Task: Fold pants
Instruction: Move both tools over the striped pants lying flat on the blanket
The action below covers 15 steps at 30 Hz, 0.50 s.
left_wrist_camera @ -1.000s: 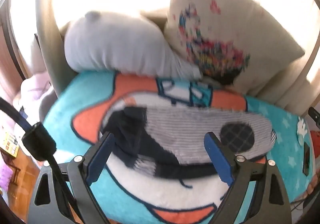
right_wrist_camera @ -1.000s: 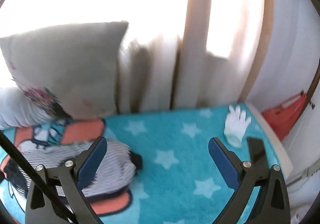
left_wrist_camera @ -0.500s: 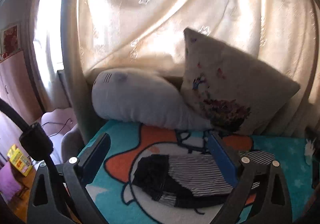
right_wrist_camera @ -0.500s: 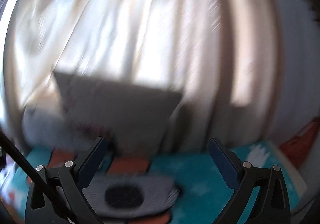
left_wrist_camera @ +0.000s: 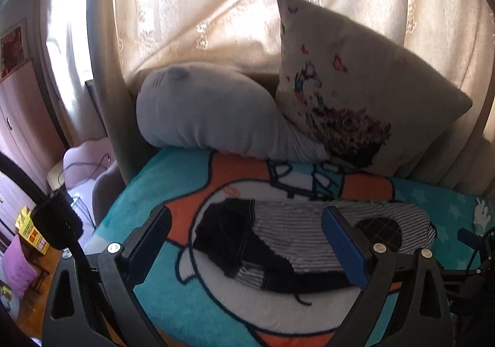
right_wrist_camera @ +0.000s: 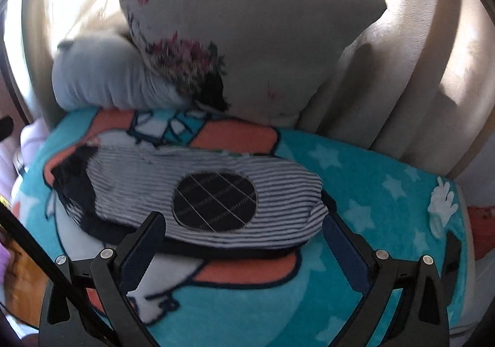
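The pants point(left_wrist_camera: 297, 238) lie folded on a teal cartoon blanket point(left_wrist_camera: 161, 180). They are grey-striped with a dark waistband end at the left and a dark oval knee patch point(right_wrist_camera: 215, 200). They also show in the right wrist view point(right_wrist_camera: 278, 223). My left gripper point(left_wrist_camera: 247, 242) is open and empty, held above and in front of the pants. My right gripper point(right_wrist_camera: 241, 242) is open and empty, just short of the near edge of the pants at the patch end.
A grey plush pillow point(left_wrist_camera: 204, 112) and a beige embroidered cushion point(left_wrist_camera: 355, 93) lean against cream curtains point(left_wrist_camera: 216, 6) at the back of the bed. A white glove point(right_wrist_camera: 441, 204) lies on the blanket at the right edge. A bedside area with boxes point(left_wrist_camera: 31, 232) lies left.
Both grippers swung up and back from the pants, then tilted down again. The left now views the pants from farther off; the right now points at the knee patch. The pants stay still.
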Each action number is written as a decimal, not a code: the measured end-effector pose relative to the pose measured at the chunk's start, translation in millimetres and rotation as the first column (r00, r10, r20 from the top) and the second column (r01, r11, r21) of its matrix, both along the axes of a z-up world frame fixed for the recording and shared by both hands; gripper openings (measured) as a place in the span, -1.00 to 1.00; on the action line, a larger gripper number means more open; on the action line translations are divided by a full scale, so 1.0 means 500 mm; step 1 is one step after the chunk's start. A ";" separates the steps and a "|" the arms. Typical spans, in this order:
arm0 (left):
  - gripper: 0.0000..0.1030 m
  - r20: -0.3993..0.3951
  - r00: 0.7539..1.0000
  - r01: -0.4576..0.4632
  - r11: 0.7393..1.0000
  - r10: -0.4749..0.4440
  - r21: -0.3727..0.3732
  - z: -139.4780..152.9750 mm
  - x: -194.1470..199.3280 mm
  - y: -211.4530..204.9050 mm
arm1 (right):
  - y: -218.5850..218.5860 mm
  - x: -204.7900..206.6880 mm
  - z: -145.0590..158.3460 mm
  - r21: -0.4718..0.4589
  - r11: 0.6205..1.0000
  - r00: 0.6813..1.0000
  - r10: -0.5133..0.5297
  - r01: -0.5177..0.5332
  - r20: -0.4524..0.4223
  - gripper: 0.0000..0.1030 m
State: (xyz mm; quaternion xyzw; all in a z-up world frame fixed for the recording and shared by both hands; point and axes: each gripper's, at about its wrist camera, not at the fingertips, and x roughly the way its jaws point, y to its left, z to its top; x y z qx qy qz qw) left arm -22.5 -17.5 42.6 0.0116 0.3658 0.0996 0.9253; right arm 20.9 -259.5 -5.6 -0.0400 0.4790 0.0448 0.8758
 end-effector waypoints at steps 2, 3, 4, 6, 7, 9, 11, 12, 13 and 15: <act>0.89 -0.009 0.999 -0.035 0.999 0.035 -0.013 -0.009 -0.005 0.001 | 0.000 0.002 -0.018 -0.024 1.000 1.000 0.007 -0.007 -0.029 0.98; 0.89 -0.019 0.999 -0.050 0.999 0.049 -0.013 -0.012 -0.006 0.001 | -0.002 0.003 -0.024 -0.040 0.999 0.999 0.005 -0.007 -0.044 0.98; 0.89 -0.031 0.998 -0.063 0.998 0.062 -0.013 -0.015 -0.008 0.000 | -0.006 0.002 -0.032 -0.059 0.998 0.998 0.006 -0.009 -0.058 0.98; 0.89 -0.037 0.996 -0.083 0.996 0.083 -0.019 -0.018 -0.017 -0.002 | -0.013 -0.004 -0.044 -0.095 0.995 0.998 0.011 -0.018 -0.066 0.98; 0.89 -0.028 0.995 -0.092 0.995 0.092 -0.026 -0.020 -0.019 -0.003 | -0.016 -0.005 -0.046 -0.102 0.994 0.998 0.020 -0.026 -0.068 0.98; 0.89 -0.023 0.994 -0.104 0.994 0.104 -0.038 -0.023 -0.027 -0.007 | -0.021 -0.008 -0.050 -0.101 0.994 0.997 0.035 -0.042 -0.073 0.98; 0.89 -0.023 0.994 -0.112 0.993 0.111 -0.044 -0.025 -0.035 -0.013 | -0.029 -0.011 -0.053 -0.089 0.995 0.996 0.047 -0.054 -0.077 0.98; 0.89 -0.025 0.993 -0.116 0.992 0.115 -0.050 -0.025 -0.038 -0.014 | -0.032 -0.013 -0.055 -0.082 0.995 0.995 0.053 -0.060 -0.080 0.98; 0.89 -0.018 0.992 -0.124 0.991 0.123 -0.045 -0.025 -0.044 -0.019 | -0.034 -0.014 -0.056 -0.078 0.995 0.995 0.058 -0.064 -0.082 0.98; 0.89 -0.010 0.991 -0.131 0.990 0.131 -0.055 -0.022 -0.051 -0.021 | -0.039 -0.017 -0.055 -0.071 0.995 0.995 0.063 -0.069 -0.079 0.98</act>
